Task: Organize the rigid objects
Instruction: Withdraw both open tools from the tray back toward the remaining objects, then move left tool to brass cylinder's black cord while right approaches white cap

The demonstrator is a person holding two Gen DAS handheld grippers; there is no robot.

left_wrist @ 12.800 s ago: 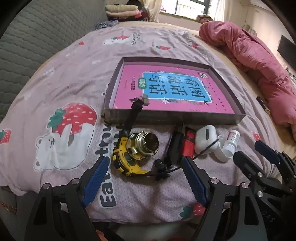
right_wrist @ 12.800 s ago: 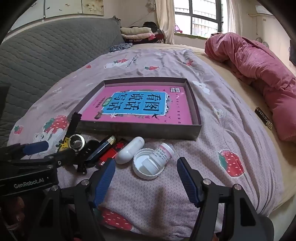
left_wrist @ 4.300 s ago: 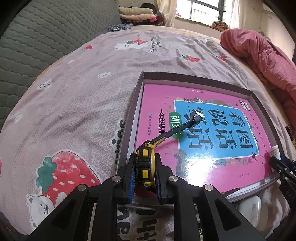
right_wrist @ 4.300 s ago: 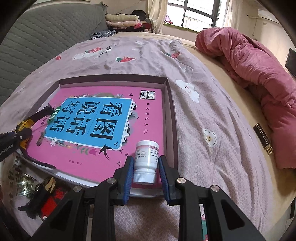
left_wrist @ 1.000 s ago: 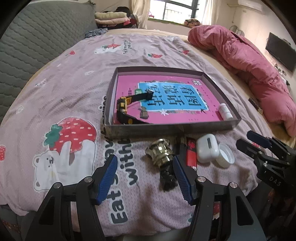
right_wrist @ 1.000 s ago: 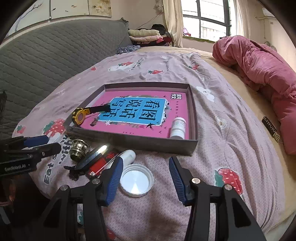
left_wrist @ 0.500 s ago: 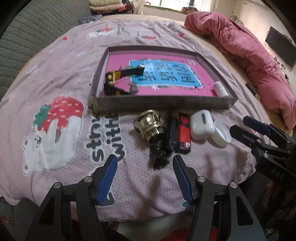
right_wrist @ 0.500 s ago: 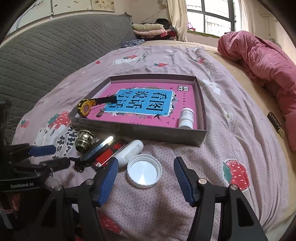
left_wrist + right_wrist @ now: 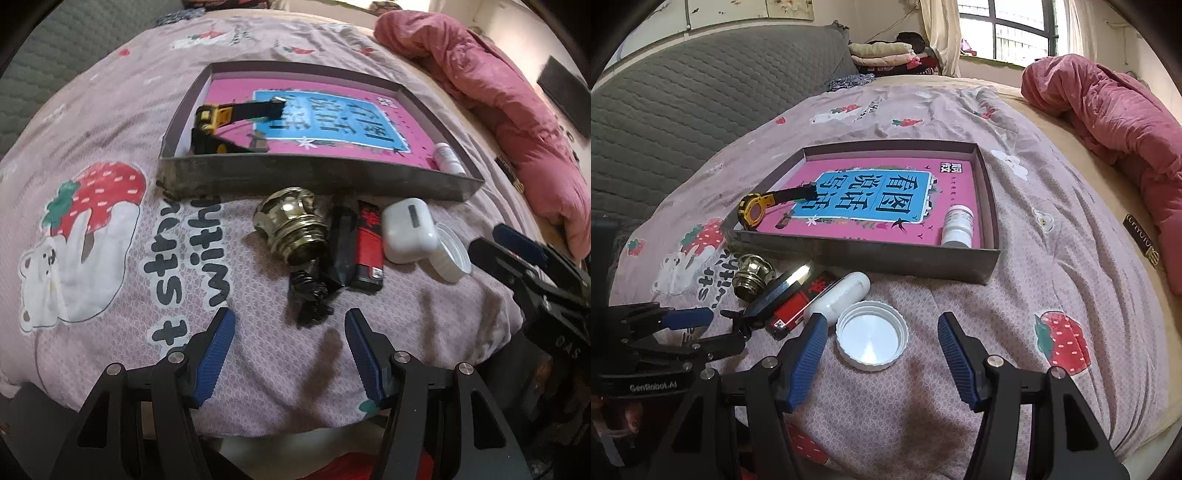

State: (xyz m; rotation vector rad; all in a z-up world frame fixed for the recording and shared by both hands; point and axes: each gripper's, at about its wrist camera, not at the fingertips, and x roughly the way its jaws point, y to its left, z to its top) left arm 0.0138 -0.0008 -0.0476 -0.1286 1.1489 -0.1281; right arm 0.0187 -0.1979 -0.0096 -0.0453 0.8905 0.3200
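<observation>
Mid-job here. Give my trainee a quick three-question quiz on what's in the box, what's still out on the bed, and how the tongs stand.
1. True or false: the pill bottle lies inside the box.
2. Which item sits directly ahead of the right tongs? A) watch B) cap C) lighter
3. Fill in: the left tongs are ____ and hold nothing.

Key:
1. True; it lies at the box's right end, with the watch at the left end.
2. B; the white cap lies open side up on the bed, between the tips.
3. Open; the brass fitting, lighter and earbud case still lie outside the box.
</observation>
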